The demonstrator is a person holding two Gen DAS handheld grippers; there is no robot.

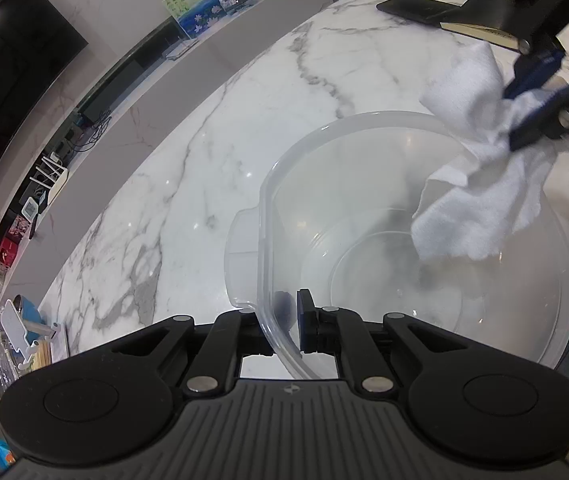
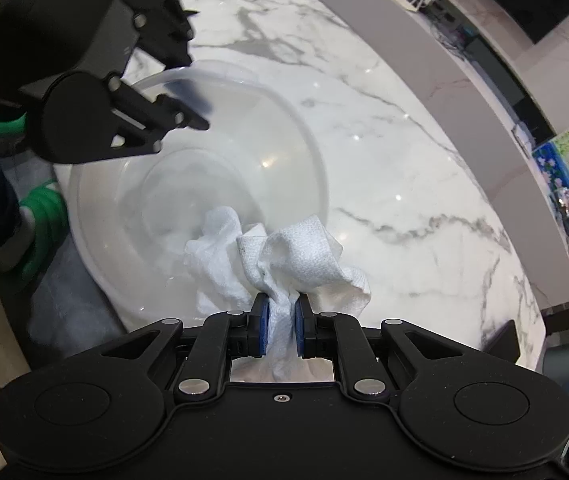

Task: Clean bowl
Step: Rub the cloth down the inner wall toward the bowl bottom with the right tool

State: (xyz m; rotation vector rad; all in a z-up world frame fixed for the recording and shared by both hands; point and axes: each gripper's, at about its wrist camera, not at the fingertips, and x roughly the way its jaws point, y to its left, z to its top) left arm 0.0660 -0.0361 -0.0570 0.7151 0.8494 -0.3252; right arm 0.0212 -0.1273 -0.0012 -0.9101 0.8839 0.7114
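Observation:
A large clear plastic bowl [image 1: 364, 200] stands on the white marble table [image 1: 204, 140], near its edge. My left gripper [image 1: 294, 308] is shut on the bowl's near rim, one pad inside the wall and one outside. In the right wrist view the bowl [image 2: 244, 140] lies ahead, with the left gripper [image 2: 194, 104] clamped on its far rim. My right gripper [image 2: 282, 304] is shut on a crumpled white cloth [image 2: 284, 256] that hangs over the bowl's near edge. From the left wrist view, the right gripper [image 1: 514, 118] holds the cloth [image 1: 476, 208] inside the bowl's right side.
A dark phone [image 1: 416, 8] and a black stand base [image 1: 484, 12] lie at the table's far end. A long low cabinet [image 2: 464, 92] with clutter runs beside the table. A person's green slippers [image 2: 40, 208] show on the floor by the table edge.

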